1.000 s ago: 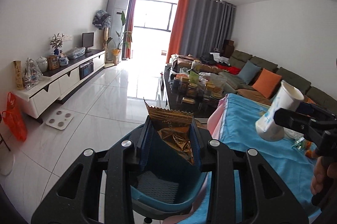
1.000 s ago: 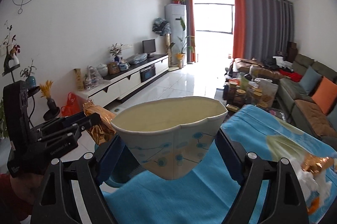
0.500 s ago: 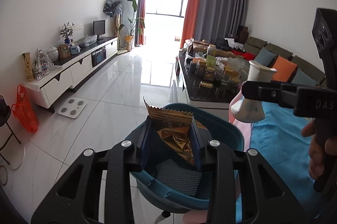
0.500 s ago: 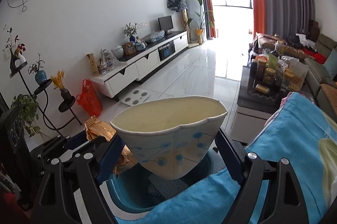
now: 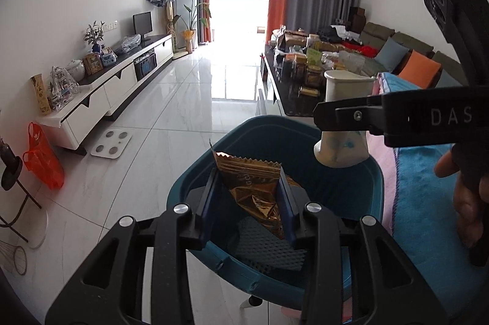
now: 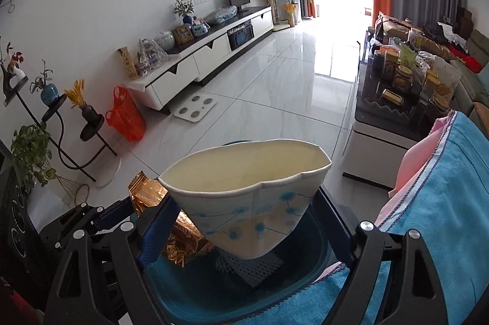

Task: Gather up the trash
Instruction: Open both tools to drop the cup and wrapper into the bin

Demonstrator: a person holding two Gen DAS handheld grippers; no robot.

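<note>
My left gripper (image 5: pixel 249 196) is shut on a gold snack wrapper (image 5: pixel 253 187) and holds it over the blue trash bin (image 5: pixel 351 196), inside its rim. My right gripper (image 6: pixel 244 221) is shut on a squashed white paper cup with blue dots (image 6: pixel 247 199), also above the bin (image 6: pixel 207 294). In the left wrist view the cup (image 5: pixel 343 123) hangs over the bin's right rim, held by the right gripper (image 5: pixel 324 117). In the right wrist view the wrapper (image 6: pixel 171 221) sits just left of the cup, with the left gripper (image 6: pixel 122 221) beside it. A mesh liner (image 5: pixel 269 251) lies in the bin.
A table with a blue cloth (image 6: pixel 443 218) lies to the right of the bin. A dark coffee table (image 5: pixel 293 86) crowded with jars stands beyond it. A white TV cabinet (image 5: pixel 107 86), an orange bag (image 5: pixel 42 160) and a scale (image 5: pixel 111 143) line the left wall.
Both grippers have moved left and down from over the blue cloth to above the bin. The cup and wrapper now hang close together over the bin's opening.
</note>
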